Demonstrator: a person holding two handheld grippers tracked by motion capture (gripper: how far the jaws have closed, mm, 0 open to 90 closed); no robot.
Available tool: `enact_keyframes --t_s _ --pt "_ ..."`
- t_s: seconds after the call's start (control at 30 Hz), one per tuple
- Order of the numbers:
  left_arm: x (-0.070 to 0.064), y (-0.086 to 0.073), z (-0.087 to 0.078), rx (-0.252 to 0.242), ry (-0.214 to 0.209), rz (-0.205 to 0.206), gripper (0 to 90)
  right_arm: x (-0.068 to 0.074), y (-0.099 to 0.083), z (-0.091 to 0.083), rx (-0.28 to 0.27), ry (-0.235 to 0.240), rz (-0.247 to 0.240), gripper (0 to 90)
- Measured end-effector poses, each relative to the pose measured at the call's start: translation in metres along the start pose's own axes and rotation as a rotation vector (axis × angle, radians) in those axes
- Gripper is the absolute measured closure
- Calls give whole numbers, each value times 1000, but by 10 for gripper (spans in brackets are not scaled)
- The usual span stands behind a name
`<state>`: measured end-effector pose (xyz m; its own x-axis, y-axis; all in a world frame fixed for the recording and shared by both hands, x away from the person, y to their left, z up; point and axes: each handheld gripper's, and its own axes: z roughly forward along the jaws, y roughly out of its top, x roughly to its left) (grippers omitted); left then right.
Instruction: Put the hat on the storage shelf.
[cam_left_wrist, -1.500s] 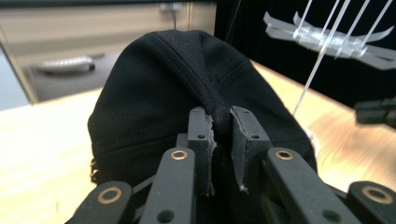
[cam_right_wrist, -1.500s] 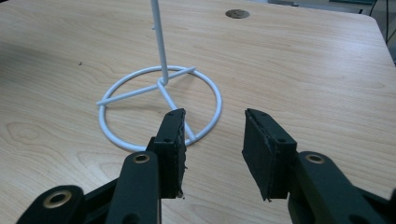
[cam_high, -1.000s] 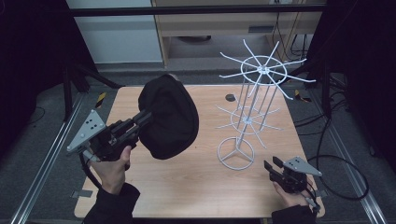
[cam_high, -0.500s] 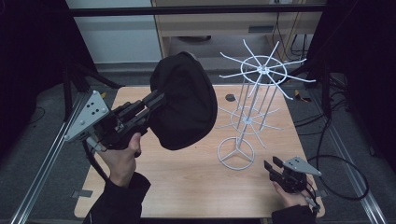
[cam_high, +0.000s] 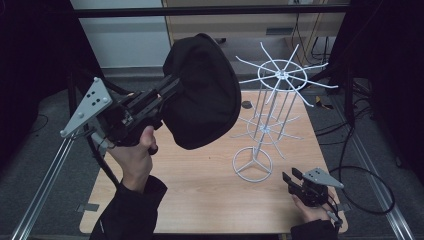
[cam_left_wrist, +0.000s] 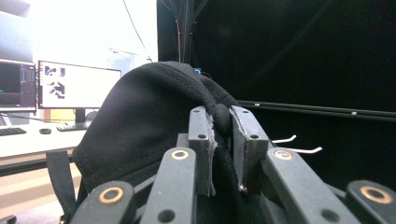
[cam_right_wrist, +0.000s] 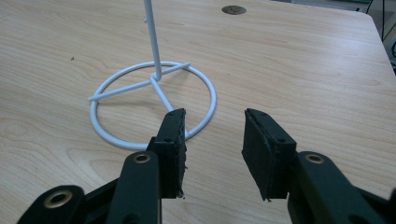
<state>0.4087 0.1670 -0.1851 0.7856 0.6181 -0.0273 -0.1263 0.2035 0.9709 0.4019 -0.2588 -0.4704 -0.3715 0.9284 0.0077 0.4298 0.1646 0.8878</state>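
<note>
A black cap (cam_high: 202, 90) hangs in the air above the table's left half, held by my left gripper (cam_high: 167, 90), which is shut on its edge. In the left gripper view the jaws pinch a fold of the black cap (cam_left_wrist: 144, 121), and my left gripper (cam_left_wrist: 223, 140) points up and away from the table. A white wire hat stand (cam_high: 270, 115) with two tiers of hooked arms stands right of the cap on its ring base (cam_right_wrist: 154, 100). My right gripper (cam_high: 291, 179) rests low at the table's front right, open. The right gripper (cam_right_wrist: 212, 140) faces the ring base, nothing between its jaws.
The wooden table (cam_high: 210, 190) has a small round grommet (cam_high: 246, 105) at the back, also the grommet (cam_right_wrist: 234, 9). Black cables (cam_high: 370, 175) trail off the right edge. A metal frame rail (cam_high: 45, 175) runs along the left. Cabinets stand behind.
My left gripper has lifted the cap higher and moved it right and farther back, toward the stand's upper tier. The right gripper has stayed still.
</note>
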Motion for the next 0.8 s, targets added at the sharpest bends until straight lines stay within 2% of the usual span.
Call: enact_keyframes --t_s 0.13,0.27,0.5,0.53,0.57,0.6,0.67,0.8 --pt "-2 -6 16 25 -3 -9 787 0 0 0 0 1 0 592" --pt "-1 -12 25 53 -7 -17 787 0 0 0 0 4 5 591" --pt "5 -27 32 109 -22 -54 780 0 0 0 0 5 3 587" --pt "8 -33 32 138 -21 -62 775 0 0 0 0 3 -1 585" --pt "8 -33 32 138 -21 -62 771 0 0 0 0 3 -1 585" --pt "11 -39 32 163 -19 -69 769 0 0 0 1 1 -5 582" --pt "13 -43 32 176 -19 -71 767 1 0 0 3 2 -2 581" --pt "18 -57 32 253 -13 -66 754 1 0 1 2 2 0 573"
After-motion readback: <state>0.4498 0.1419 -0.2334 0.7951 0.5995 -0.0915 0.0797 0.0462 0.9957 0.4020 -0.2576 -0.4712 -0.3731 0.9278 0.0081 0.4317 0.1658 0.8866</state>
